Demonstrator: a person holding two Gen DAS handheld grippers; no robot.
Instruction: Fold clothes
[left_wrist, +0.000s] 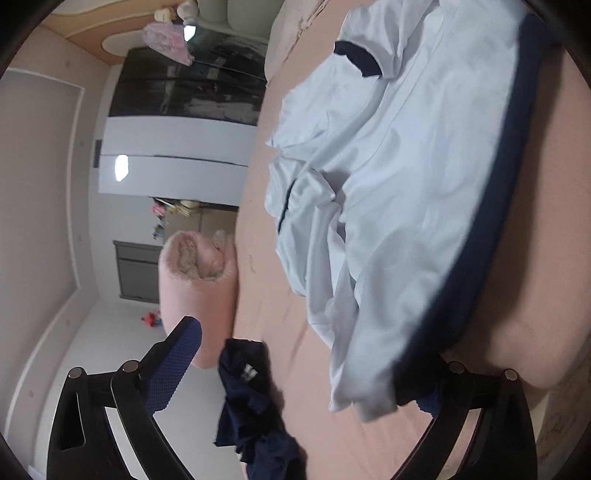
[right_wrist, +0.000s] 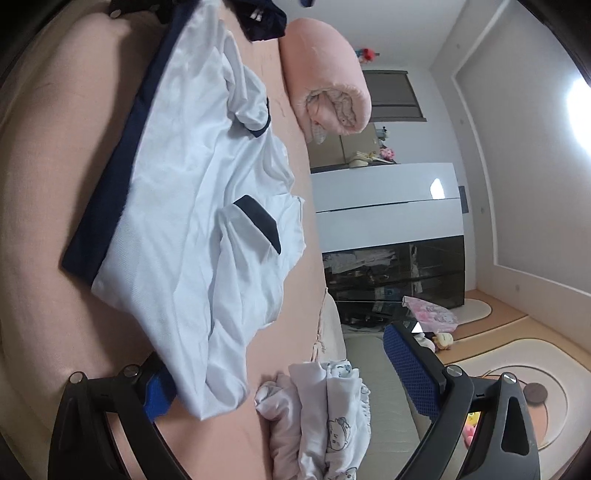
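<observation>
With the jaws of both the left gripper and the right gripper spread wide and nothing clamped, the white navy-trimmed shirt, spread rumpled on the pink bed, is judged light, limp and best pinched at its navy hem corners.

The white shirt is thin, creased matt cloth. The bed sheet looks matt; the wardrobe door is glossy.

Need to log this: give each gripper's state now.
Left gripper: open, holding nothing.
Right gripper: open, holding nothing.
</observation>
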